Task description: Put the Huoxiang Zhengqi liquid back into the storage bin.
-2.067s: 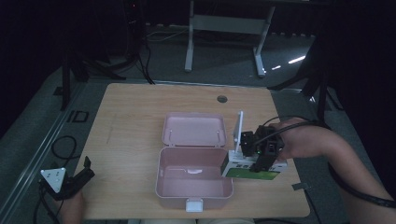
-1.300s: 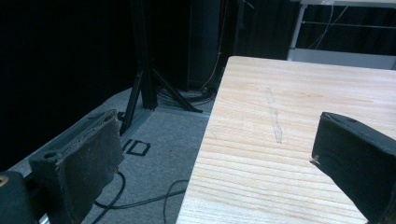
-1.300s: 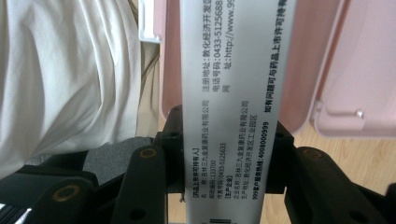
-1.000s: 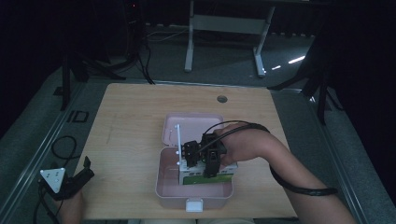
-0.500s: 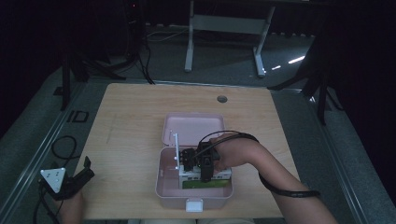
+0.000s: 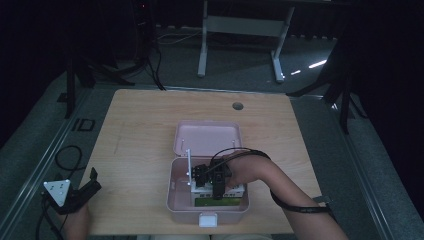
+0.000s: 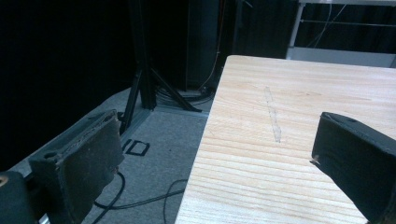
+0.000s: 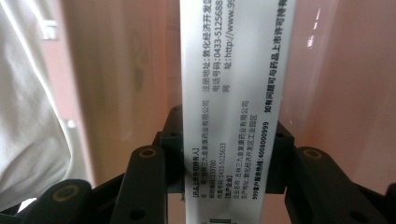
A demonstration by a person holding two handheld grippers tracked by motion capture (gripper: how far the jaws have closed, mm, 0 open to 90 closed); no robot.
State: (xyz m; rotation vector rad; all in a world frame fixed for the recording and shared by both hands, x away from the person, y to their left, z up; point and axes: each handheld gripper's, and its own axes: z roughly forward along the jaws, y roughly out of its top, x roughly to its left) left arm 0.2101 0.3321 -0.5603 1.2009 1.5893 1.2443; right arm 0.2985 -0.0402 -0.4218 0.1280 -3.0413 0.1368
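The right gripper is clamped on a white medicine box — in the right gripper view the black jaws press on both narrow sides of the printed carton, which runs straight up between them toward twelve o'clock. In the high view that gripper sits down inside the lower half of the open pink case, with the box's green-and-white face lying at about six o'clock from the jaws, near the case's front wall.

The relation the coming move turns on: the box's long axis appears to lie across the case, from nine to three o'clock, matching the longer side of the tray, and the tray floor is directly below the carton. The pink wall shows close behind the carton in the right gripper view, so I judge the box is nearly seated; whether it already touches the floor I cannot tell. The case's lid lies open flat at twelve o'clock from the tray.

The left gripper rests well apart at about nine o'clock, off the wooden table's near left corner — its jaws stand spread with nothing between them. The right hand is clearly the nearer one, and letting go looks like its job.
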